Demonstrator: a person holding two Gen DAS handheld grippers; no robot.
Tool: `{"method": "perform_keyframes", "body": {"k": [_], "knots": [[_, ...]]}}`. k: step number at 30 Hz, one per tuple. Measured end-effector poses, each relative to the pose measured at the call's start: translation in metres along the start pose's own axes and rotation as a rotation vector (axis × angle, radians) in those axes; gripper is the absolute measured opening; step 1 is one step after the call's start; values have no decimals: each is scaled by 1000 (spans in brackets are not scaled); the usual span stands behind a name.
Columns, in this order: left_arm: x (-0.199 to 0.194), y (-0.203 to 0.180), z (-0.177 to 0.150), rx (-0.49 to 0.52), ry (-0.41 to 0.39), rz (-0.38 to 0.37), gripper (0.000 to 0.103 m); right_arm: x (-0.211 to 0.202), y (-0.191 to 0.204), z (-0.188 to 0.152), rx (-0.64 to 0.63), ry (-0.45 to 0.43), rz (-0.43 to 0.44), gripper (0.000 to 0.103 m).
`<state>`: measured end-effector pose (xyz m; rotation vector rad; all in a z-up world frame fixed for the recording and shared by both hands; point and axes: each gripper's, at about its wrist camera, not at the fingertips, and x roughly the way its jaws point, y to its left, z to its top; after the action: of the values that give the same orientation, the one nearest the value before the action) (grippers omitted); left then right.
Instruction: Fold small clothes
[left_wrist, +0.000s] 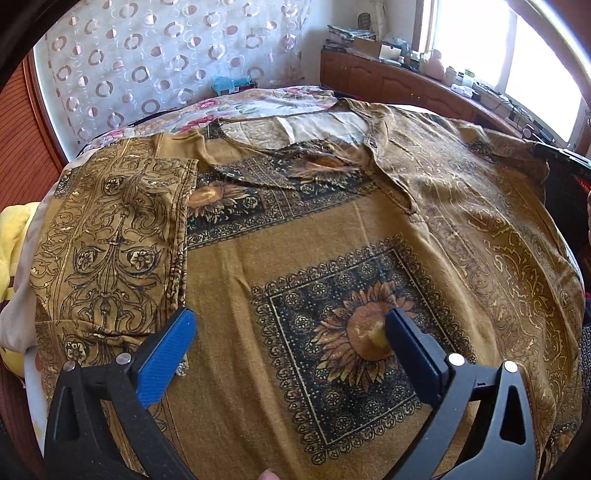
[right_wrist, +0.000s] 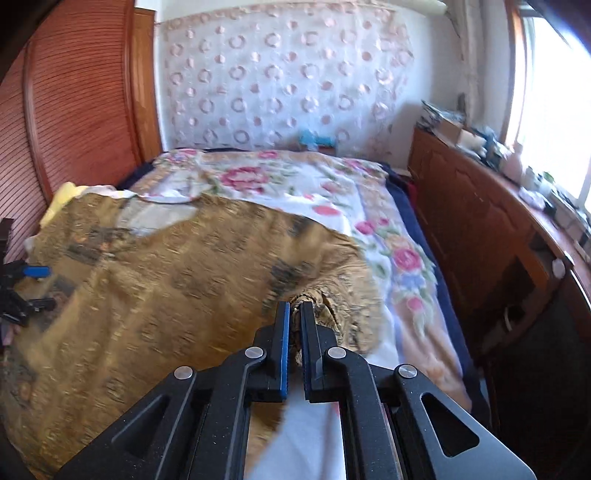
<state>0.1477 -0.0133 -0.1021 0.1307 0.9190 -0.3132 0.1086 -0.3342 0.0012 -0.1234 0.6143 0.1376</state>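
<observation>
A mustard-brown patterned top (left_wrist: 295, 229) with sunflower squares lies spread on the bed. Its left sleeve (left_wrist: 110, 236) is folded in over the body. My left gripper (left_wrist: 291, 325) is open and empty, low over the top's lower middle, its fingers either side of a sunflower print (left_wrist: 364, 332). My right gripper (right_wrist: 294, 314) is shut on a bunched edge of the top (right_wrist: 184, 280) at its right side and holds that fabric lifted above the bed. The left gripper also shows at the far left of the right wrist view (right_wrist: 33, 284).
The bed has a floral blanket (right_wrist: 314, 199). A wooden headboard (right_wrist: 81, 110) stands at the left, a wooden cabinet (right_wrist: 480, 221) with clutter along the right under a bright window. A yellow cloth (left_wrist: 13, 236) lies at the bed's left edge.
</observation>
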Motion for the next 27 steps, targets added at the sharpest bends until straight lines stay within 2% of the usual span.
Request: {"method": "perform_keyframes", "body": {"k": [5,11,15,20,24,27], "knots": [[1,-1,0,-1,0,-1,102,3,30,-8,-46,14,51,5],[1,-1,0,0,0,-1,102,27,48,-32,-70,96,90,5],[1,-1,0,0,0,-1,103,41,49,-37,-63,134,109,5],[1,-1,0,1,0,1,103,47,43,-34,-36,135,121,6],[-1,0,-1,0,-2,3,103,39,36,-35,-23,133,130,12],[-5,0,-3,3,-21,18,102,27,38,-35,-17,115,119,22]]}}
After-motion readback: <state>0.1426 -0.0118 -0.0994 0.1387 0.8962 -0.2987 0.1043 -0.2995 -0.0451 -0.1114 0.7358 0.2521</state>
